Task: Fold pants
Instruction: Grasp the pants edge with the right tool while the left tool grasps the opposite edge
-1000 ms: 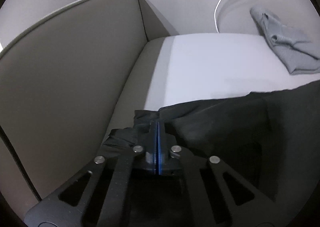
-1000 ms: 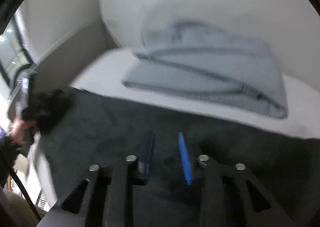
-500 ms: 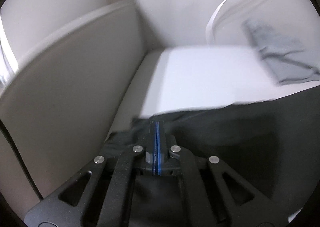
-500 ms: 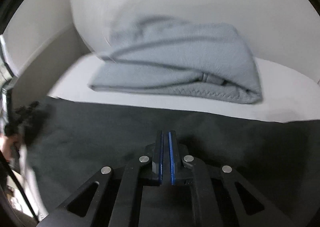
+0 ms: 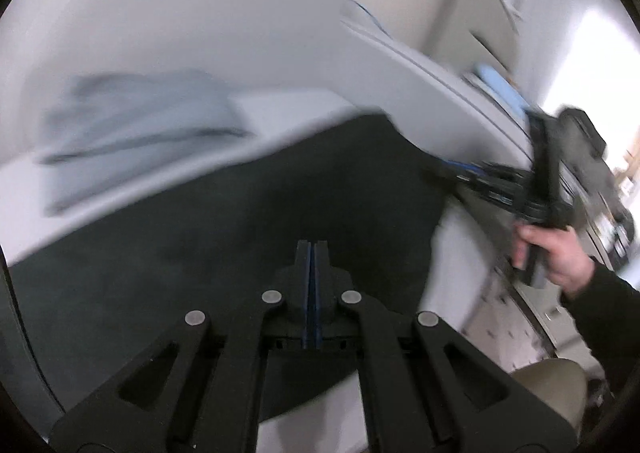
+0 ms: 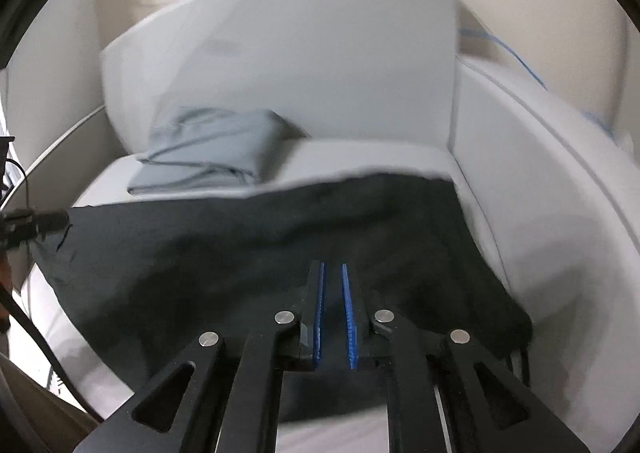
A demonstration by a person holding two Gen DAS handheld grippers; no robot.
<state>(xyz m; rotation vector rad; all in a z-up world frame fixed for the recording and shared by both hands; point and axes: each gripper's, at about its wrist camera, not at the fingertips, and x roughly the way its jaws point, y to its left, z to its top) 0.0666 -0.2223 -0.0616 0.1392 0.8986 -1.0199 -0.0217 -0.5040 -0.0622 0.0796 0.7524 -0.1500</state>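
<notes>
1. Pants (image 6: 256, 253): a dark, nearly black garment spread flat across the near part of a pale grey cushioned seat (image 6: 360, 157), its far edge running left to right across the seat.
2. Left gripper (image 5: 312, 249): the blue-lined jaws are pressed together with no gap visible between them. They lie over the dark fabric; whether cloth is pinched between them cannot be told.
3. Right gripper (image 6: 332, 273): the jaws stand narrowly apart, the blue pads separated by a slim gap, poised above the pants and holding nothing.
4. Right hand (image 5: 556, 253): seen at the right of the left wrist view, wrapped around the handle of the other gripper.
5. Grey folded cloth (image 6: 216, 149): lies on the far left of the seat, beyond the far edge of the pants, against the upright backrest (image 6: 300, 53).
6. Blue cable (image 6: 508, 49): runs along the wall behind the seat, at the far right.
</notes>
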